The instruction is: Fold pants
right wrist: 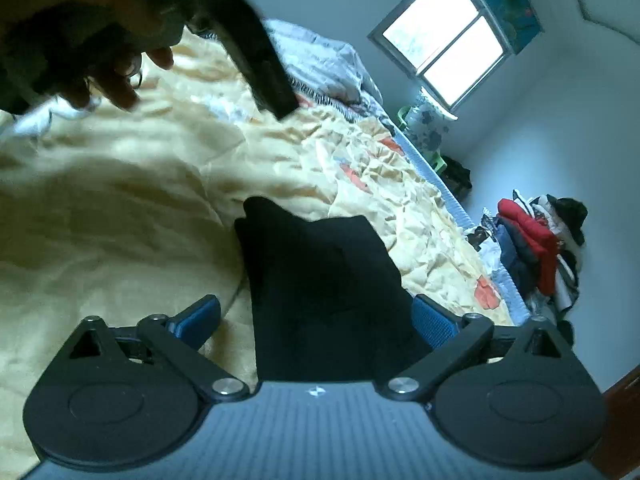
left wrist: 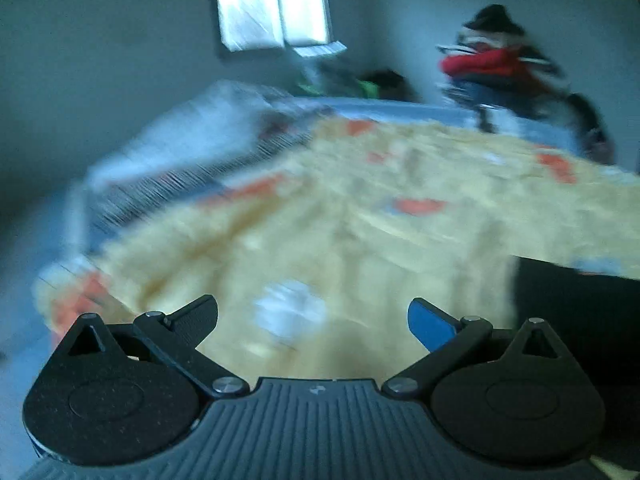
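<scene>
Now black pants [right wrist: 320, 280] lie folded on yellow quilt [right wrist: 120, 208]; right gripper [right wrist: 316, 316] spread, nothing clamped; left gripper [left wrist: 312, 316] spread, empty; edges should be aligned before pressing.

Dim, bluish daylight from the window [right wrist: 446, 36]; left view motion-blurred, fisheye-curved edges.
</scene>
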The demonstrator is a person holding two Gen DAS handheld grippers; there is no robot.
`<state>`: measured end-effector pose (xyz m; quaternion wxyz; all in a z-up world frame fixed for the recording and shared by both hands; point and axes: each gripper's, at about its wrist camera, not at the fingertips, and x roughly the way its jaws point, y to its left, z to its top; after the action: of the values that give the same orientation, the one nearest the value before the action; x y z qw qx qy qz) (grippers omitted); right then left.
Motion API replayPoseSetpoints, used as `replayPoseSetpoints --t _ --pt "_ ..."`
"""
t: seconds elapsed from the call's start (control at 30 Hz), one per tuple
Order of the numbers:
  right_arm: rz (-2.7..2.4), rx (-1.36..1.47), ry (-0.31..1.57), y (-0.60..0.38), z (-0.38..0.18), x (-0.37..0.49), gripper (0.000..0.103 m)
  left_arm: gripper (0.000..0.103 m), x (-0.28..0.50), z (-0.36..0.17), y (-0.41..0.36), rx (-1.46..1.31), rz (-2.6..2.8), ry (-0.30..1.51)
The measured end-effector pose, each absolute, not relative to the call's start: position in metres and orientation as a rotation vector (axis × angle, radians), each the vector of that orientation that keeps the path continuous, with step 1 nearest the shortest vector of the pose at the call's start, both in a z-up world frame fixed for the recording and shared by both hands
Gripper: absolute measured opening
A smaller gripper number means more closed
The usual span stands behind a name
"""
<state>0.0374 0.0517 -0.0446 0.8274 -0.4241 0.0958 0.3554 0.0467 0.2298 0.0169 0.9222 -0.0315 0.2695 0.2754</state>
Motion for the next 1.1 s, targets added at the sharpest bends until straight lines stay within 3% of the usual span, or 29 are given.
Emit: replayPoseSetpoints --t 0.1,0.13,0.47,0.53,0.63,0.9,1.03,1.1 --pt "0.707 -0.953 0.219 0.058 -0.055 0.042 0.059 0.103 0.049 0.012 0.226 -0.165 0.459 0.598" --pt "0.707 -0.956 0.232 0.058 -0.056 0.04 0.053 0.103 0.049 0.012 0.224 -0.201 0.419 0.614" --pt "0.688 -1.05 0.146 0.088 -0.067 0.032 0.046 0.102 0.057 -0.012 0.225 -0.523 0.198 0.72" --pt "0.712 -1.033 0.171 0.09 -0.067 0.037 0.026 0.102 0.062 -0.016 0.227 -0.592 0.151 0.732" --pt "0.735 -0.956 0.196 0.083 -0.061 0.041 0.015 0.102 0.071 -0.022 0.229 -0.667 0.102 0.742" --pt "0.782 -0.64 0.294 0.05 -0.014 0.066 0.011 0.102 0.096 -0.037 0.227 -0.87 0.04 0.692" --pt "0.796 -0.66 0.3 0.049 -0.018 0.062 0.013 0.079 0.111 -0.04 0.226 -0.915 -0.021 0.691" --pt "0.773 -0.733 0.275 0.056 -0.027 0.054 0.021 0.08 0.116 -0.04 0.222 -0.894 -0.023 0.706"
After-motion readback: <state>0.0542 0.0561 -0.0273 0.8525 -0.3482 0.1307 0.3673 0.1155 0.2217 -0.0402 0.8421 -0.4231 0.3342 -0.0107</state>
